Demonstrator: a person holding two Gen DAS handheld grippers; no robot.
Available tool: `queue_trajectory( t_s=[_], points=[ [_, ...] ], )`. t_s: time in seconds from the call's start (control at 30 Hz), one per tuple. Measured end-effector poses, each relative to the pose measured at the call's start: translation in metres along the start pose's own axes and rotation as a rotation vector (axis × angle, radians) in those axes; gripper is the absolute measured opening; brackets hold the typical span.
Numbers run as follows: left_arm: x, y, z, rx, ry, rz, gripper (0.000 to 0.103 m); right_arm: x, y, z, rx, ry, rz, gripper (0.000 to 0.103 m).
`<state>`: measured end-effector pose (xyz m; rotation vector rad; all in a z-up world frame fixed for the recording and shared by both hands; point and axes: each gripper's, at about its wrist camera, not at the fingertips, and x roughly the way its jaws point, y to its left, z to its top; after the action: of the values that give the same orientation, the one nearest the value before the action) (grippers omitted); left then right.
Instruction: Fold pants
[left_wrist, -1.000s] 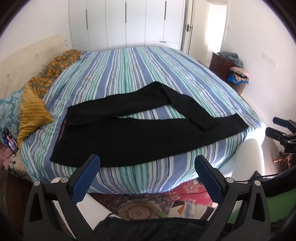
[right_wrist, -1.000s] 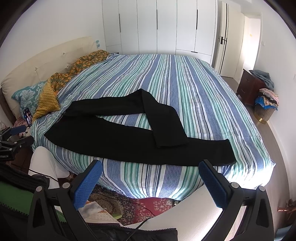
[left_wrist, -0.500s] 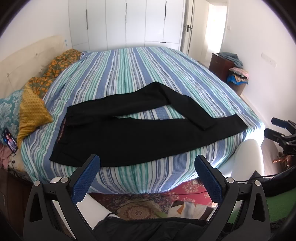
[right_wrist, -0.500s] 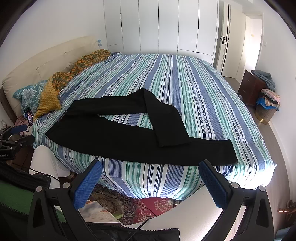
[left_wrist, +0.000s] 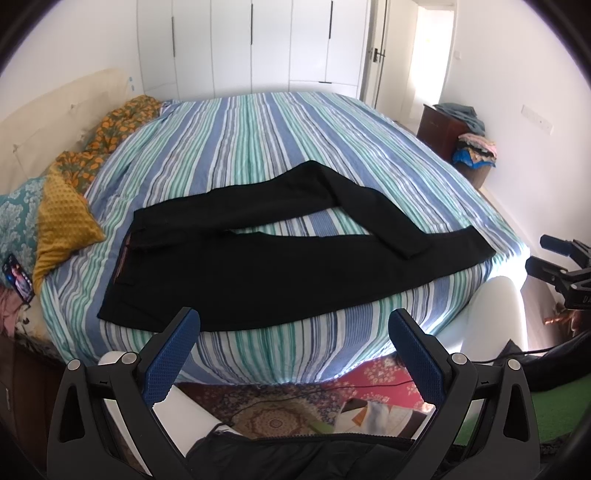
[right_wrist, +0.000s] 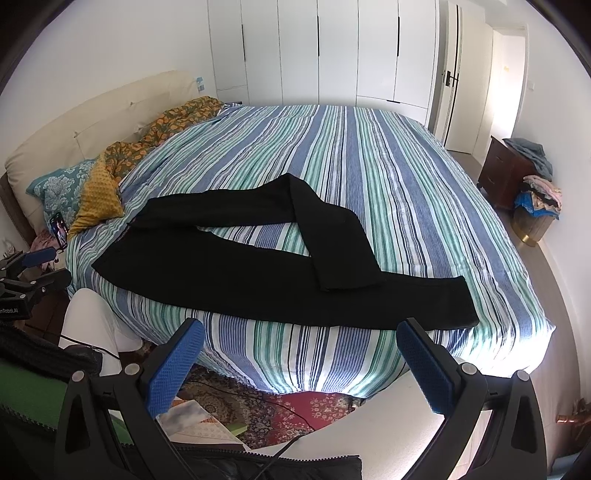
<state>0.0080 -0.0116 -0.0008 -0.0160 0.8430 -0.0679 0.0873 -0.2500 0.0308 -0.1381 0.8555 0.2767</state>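
Observation:
Black pants lie flat along the near side of a striped bed, waistband to the left. The far leg is bent back so its hem lies over the near leg. The pants also show in the right wrist view. My left gripper is open and empty, held off the bed's near edge. My right gripper is open and empty, also short of the bed edge. Each gripper shows at the edge of the other's view: the right one and the left one.
Pillows and a patterned blanket lie by the headboard at the left. A phone rests near the pillows. A dark dresser and a basket of clothes stand at the right. A rug and loose items lie on the floor below.
Both views have crept slightly closer to the bed. The pants have not moved and both grippers stay open.

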Motion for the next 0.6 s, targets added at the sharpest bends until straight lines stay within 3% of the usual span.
queue_trajectory(
  t_s=[0.6],
  points=[
    [0.0000,0.0006,0.0011,0.000,0.000,0.000,0.102,0.0043,0.0027,0.0027,0.000,-0.004,0.017,0.103]
  ],
)
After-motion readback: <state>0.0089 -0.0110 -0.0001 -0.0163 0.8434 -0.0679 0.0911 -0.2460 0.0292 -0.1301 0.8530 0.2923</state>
